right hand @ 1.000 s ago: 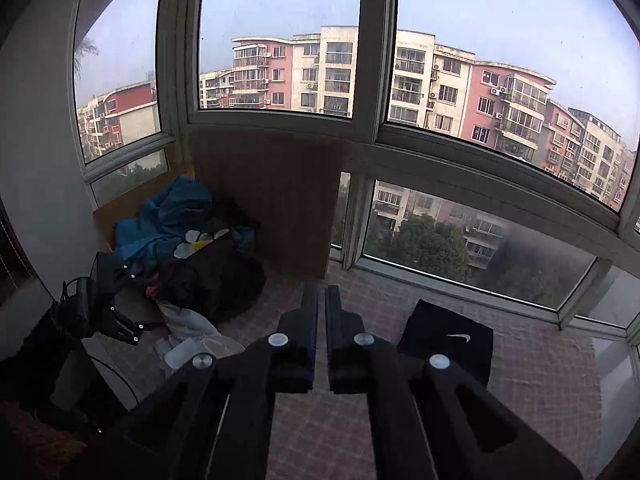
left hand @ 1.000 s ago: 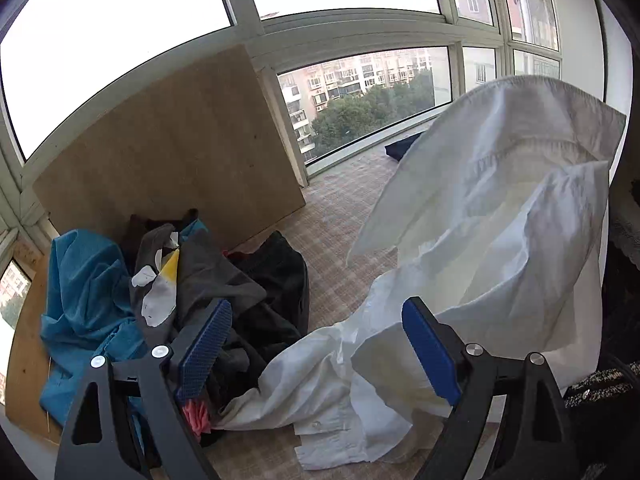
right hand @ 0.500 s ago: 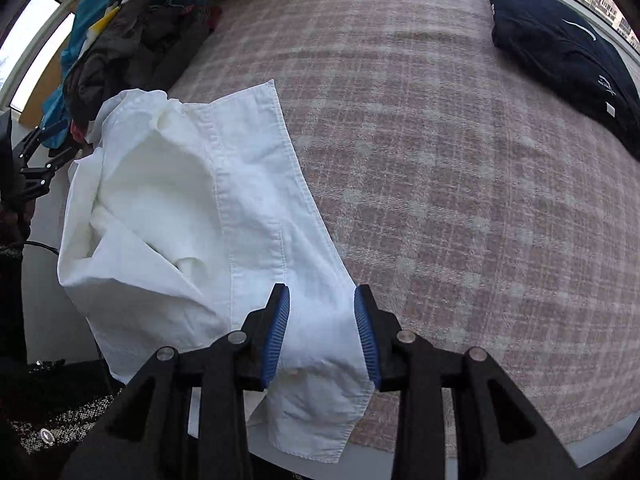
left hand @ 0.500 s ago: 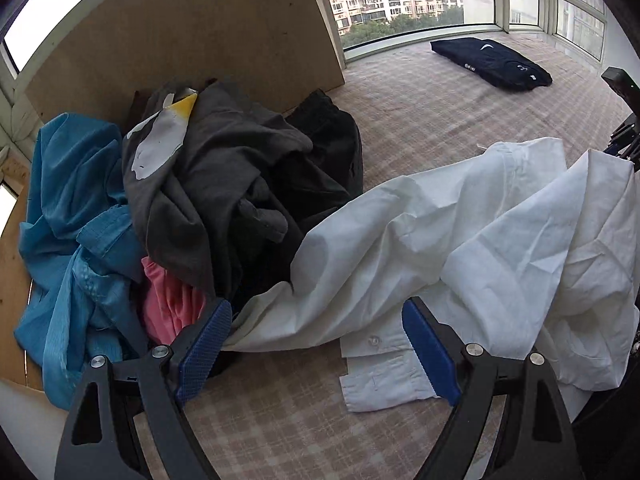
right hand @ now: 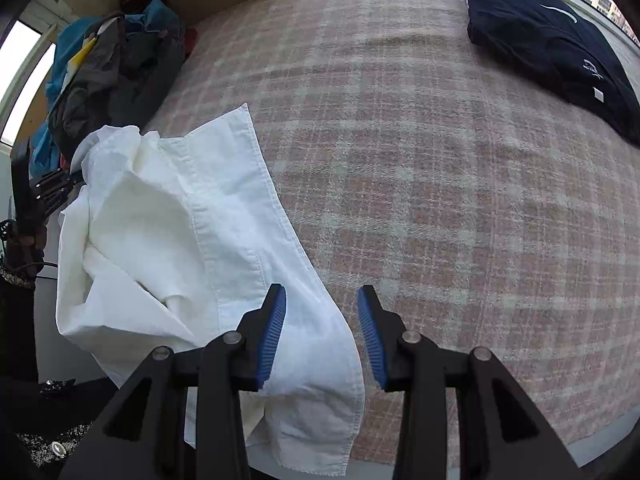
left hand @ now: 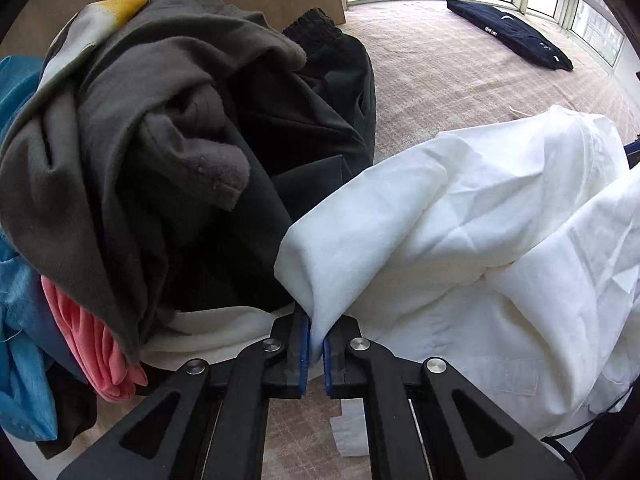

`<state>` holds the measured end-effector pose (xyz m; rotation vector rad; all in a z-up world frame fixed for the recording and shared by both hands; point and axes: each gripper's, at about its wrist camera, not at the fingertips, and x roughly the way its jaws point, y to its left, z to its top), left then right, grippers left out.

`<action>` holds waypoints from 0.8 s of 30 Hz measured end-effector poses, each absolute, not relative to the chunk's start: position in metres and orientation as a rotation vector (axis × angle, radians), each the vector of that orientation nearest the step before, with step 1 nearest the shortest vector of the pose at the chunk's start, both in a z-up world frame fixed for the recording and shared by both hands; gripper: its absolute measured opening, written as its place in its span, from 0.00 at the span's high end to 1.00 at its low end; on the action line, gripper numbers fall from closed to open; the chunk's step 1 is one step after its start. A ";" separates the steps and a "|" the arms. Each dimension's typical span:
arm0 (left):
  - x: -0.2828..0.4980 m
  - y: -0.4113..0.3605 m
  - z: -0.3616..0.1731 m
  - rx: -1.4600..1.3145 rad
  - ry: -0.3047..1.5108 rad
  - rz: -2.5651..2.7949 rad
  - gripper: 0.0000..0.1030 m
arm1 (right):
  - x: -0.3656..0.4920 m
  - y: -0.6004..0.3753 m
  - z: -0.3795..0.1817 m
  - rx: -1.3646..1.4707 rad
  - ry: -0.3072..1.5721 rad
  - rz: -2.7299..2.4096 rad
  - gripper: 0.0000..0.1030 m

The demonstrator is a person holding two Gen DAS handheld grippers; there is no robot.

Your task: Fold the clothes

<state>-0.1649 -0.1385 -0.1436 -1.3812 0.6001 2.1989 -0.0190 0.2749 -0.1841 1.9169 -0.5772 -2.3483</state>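
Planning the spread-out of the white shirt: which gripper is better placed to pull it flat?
Left gripper: it is shut on the white shirt. The right gripper is open, the cloth just lying between its jaws.

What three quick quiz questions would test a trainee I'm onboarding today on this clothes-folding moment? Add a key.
1. True or false: the left gripper is shut on a fold of the crumpled white cotton shirt.
2. Which state is the right gripper in? A) open over the shirt's hem B) clamped on the folded navy garment C) out of view
3. Fill in: the mixed pile of unfolded clothes lies on the ____ side of the shirt in the left wrist view.

Key: 1 true; 2 A; 3 left
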 end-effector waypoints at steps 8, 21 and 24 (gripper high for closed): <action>-0.116 -0.184 -0.039 -1.226 0.192 2.382 0.97 | -0.029 0.274 -0.186 1.896 -0.554 -2.296 0.55; -0.040 -0.228 0.027 -1.043 -0.053 2.439 0.98 | -0.060 0.256 -0.165 1.836 -0.394 -2.231 0.55; -0.005 -0.214 0.057 -0.958 -0.031 2.420 0.98 | -0.069 0.252 -0.160 1.811 -0.366 -2.198 0.53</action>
